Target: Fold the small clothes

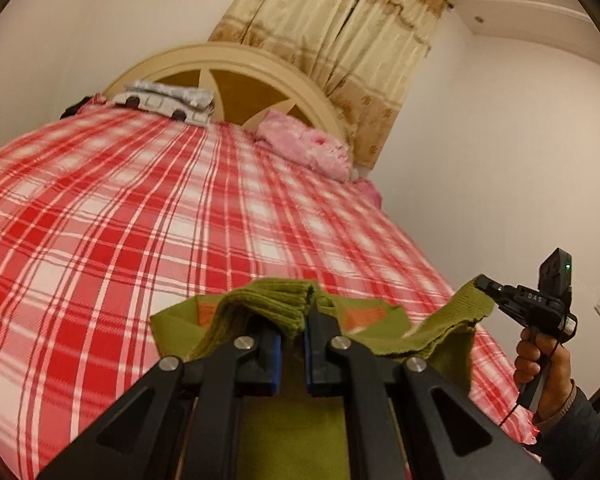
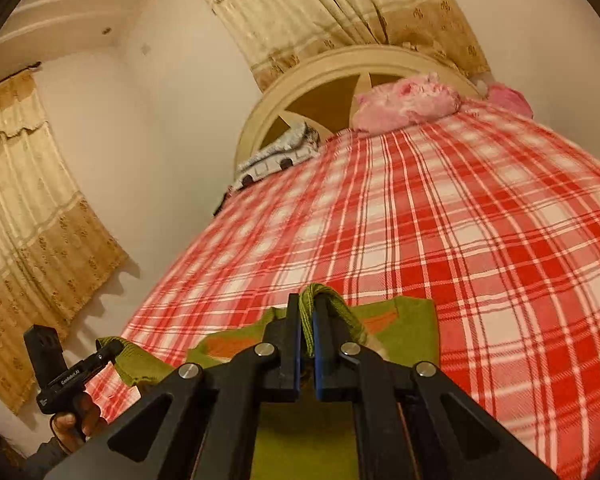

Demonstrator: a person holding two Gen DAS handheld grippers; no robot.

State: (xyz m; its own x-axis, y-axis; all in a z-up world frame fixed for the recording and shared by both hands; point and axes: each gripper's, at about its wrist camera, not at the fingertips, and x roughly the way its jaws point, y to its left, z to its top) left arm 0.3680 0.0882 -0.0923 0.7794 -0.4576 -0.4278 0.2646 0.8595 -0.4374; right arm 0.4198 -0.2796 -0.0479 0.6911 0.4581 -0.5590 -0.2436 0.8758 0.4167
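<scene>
Ahead of us the bed (image 1: 148, 208) fills both views, its red and white plaid cover spread flat up to the arched headboard (image 1: 236, 64) at twelve o'clock. Against the headboard lie a fluffy pink pillow (image 1: 308, 144) and a folded grey and white cloth (image 1: 168, 102), both well apart from our work

At six o'clock in each view hangs the green knitted garment (image 2: 404, 332), a small sweater by the look of it, with orange patches on its front. We hold it lifted above the near end of the cover, stretched between our two tools. The left gripper (image 1: 292, 340) is clenched on a bunched ribbed edge, the knit folded over its tips. From the left wrist view the right gripper (image 1: 485, 285) sits at three o'clock, pinching another ribbed corner; in its own view, the right gripper (image 2: 307, 336) shows a thin green fold squeezed between closed jaws

We judge the knit soft, light and stretchy. It sags between the two grips and will drape wherever it is let down, so it needs tension to lie flat. The ribbed hems look thicker and less likely to slip than the body, so we would keep hold there, at matching corners. A thin pinch like the right one could pull free if tugged hard
</scene>
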